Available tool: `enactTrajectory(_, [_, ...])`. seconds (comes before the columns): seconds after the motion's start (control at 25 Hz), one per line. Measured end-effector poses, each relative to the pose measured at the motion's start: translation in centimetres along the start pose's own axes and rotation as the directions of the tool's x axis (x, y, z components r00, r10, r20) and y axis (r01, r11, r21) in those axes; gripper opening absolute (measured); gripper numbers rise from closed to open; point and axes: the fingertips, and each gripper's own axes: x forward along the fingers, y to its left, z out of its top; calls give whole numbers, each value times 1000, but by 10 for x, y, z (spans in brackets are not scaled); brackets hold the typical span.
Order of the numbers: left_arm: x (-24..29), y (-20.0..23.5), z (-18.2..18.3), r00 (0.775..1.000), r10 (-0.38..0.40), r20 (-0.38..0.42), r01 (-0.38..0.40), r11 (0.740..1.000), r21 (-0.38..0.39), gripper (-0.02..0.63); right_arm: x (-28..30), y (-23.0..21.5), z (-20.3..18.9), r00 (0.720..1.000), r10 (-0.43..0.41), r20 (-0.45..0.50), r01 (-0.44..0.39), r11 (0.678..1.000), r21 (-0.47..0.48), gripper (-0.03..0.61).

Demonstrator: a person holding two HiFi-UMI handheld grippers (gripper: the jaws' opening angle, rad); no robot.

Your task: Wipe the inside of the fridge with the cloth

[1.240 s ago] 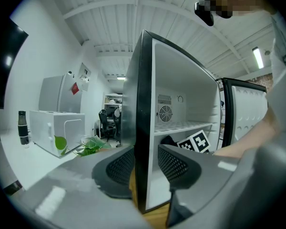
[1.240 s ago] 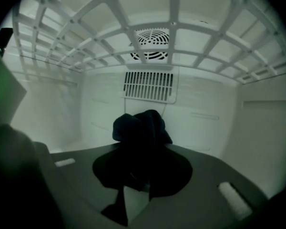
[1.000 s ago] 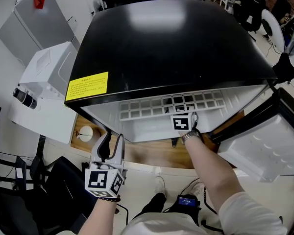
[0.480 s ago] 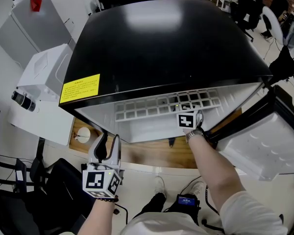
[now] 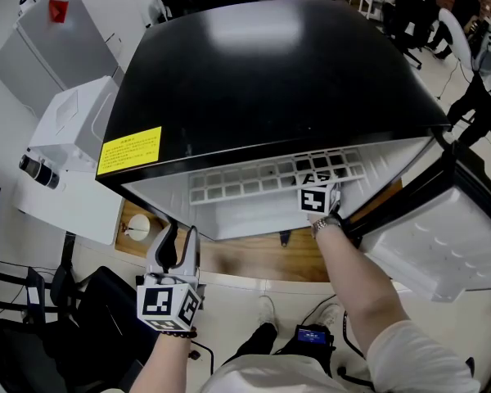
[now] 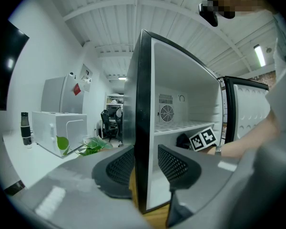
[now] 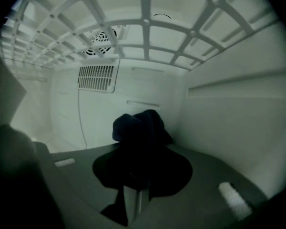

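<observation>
A black fridge (image 5: 278, 72) stands with its door (image 5: 442, 244) swung open at the right; its white inside and grid shelf (image 5: 270, 174) show. My right gripper (image 5: 317, 188) reaches inside under that shelf, shut on a dark bunched cloth (image 7: 140, 128) that sticks out past the jaws toward the white back wall (image 7: 105, 113) and right side wall (image 7: 233, 113). My left gripper (image 5: 178, 248) hangs outside, low at the left front of the fridge, open with nothing between its fingers; in its own view the left gripper (image 6: 145, 163) looks along the fridge's black front edge (image 6: 142, 123).
A white appliance (image 5: 74, 146) sits left of the fridge, with a grey cabinet (image 5: 57, 47) behind it. A wooden floor strip (image 5: 254, 256) lies below the fridge opening. Chairs and desks stand at the back. A vent grille (image 7: 97, 78) is on the back wall.
The view has shifted slightly; the right gripper has edged a little right and deeper under the shelf. The left gripper has barely moved.
</observation>
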Motion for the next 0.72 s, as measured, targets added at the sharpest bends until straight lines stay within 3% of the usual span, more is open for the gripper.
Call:
enactTrajectory(0.28, [1,-1,1,1000,-7,4,7,1000,1,149,-18,11,6,999,40,34,-42,998,43,86])
enactTrajectory(0.72, [0,-2,1,1000,-26,13,26,1000,-4,149,-67,146,30,942,320,104,-325,945,43,86])
